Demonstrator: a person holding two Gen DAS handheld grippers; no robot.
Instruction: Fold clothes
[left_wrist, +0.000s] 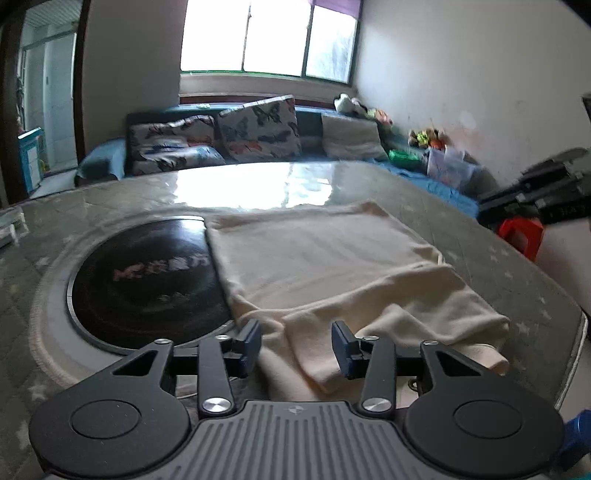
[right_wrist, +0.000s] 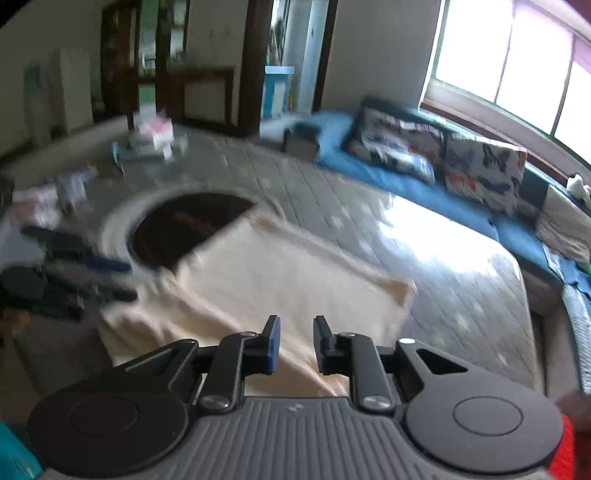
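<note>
A cream garment (left_wrist: 325, 266) lies partly folded on the grey table (left_wrist: 509, 280), its near edge bunched in loose folds. My left gripper (left_wrist: 295, 345) is open and empty, just above the near folds. The garment also shows in the right wrist view (right_wrist: 266, 280), blurred. My right gripper (right_wrist: 295, 341) is open and empty, above the garment's near side. The right gripper also shows in the left wrist view (left_wrist: 546, 192) at the far right, raised above the table. The left gripper shows blurred at the left of the right wrist view (right_wrist: 92, 273).
A round black hotplate (left_wrist: 147, 280) is set into the table left of the garment. A blue sofa with butterfly cushions (left_wrist: 258, 129) runs behind the table. A red stool (left_wrist: 521, 236) stands beyond the right edge. Boxes and clutter (right_wrist: 151, 140) sit at the table's far end.
</note>
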